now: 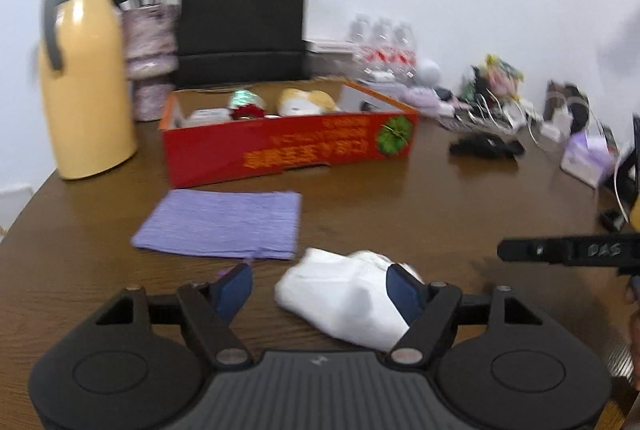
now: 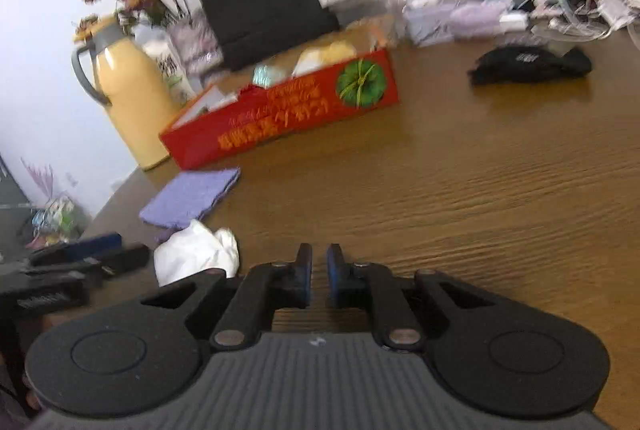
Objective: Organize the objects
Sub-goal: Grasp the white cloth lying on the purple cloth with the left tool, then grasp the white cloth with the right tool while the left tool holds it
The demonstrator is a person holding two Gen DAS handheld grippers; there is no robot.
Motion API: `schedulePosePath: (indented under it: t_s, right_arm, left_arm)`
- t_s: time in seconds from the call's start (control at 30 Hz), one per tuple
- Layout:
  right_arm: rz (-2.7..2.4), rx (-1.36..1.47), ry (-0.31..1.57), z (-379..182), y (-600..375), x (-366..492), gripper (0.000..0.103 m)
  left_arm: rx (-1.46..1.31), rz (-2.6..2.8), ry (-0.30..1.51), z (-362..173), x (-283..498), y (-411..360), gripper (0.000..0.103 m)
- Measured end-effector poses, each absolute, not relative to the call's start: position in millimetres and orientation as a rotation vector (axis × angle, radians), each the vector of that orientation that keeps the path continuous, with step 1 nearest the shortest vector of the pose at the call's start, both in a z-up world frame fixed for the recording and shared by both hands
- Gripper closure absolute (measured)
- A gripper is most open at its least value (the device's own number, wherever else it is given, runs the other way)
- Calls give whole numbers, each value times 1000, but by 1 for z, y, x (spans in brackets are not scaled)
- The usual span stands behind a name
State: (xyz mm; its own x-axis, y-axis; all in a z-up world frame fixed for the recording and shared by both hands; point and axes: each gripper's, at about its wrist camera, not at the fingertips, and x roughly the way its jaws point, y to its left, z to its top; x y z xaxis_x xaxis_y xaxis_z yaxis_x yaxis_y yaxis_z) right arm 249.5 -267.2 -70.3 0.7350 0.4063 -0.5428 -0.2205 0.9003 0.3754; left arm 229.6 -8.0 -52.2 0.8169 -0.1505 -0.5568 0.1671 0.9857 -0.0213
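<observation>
At the tabletop's (image 1: 460, 190) left edge stands a tall yellow plastic thermos jug (image 1: 86, 78); beside it the open red cardboard box (image 1: 288, 146) already holds small items, with a flat lilac cloth (image 1: 220, 222) before it. The crumpled white tissue wad (image 1: 344, 298) lies near the front edge, between the wide-spread pads of the left claw (image 1: 326, 290), untouched on one side. Closing off-centre could push it away or pinch only a loose fold. The right claw (image 2: 319, 276), nearly closed and empty, angles downward over bare wood.
</observation>
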Motion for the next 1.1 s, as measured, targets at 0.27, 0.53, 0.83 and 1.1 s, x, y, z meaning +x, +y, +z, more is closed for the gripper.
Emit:
schedulePosePath:
  t_s: [0.27,0.53,0.83,1.1]
  right_arm:
    - [439,-12,605,-67,-199,214,33]
    - [457,-123,632,-75,-148,230,43]
    - [336,-137,606,-78,-163,242,64]
    - [363,-109,647,-78,-159,260,86]
  left_arm:
    - [76,-86,652,-74,254,-13,61]
    - [-45,-133,669,-75,245,6,74]
    - [-14,-106,639,-77,231,-4,82]
    - [-43,-90,651,-76,227,-10,78]
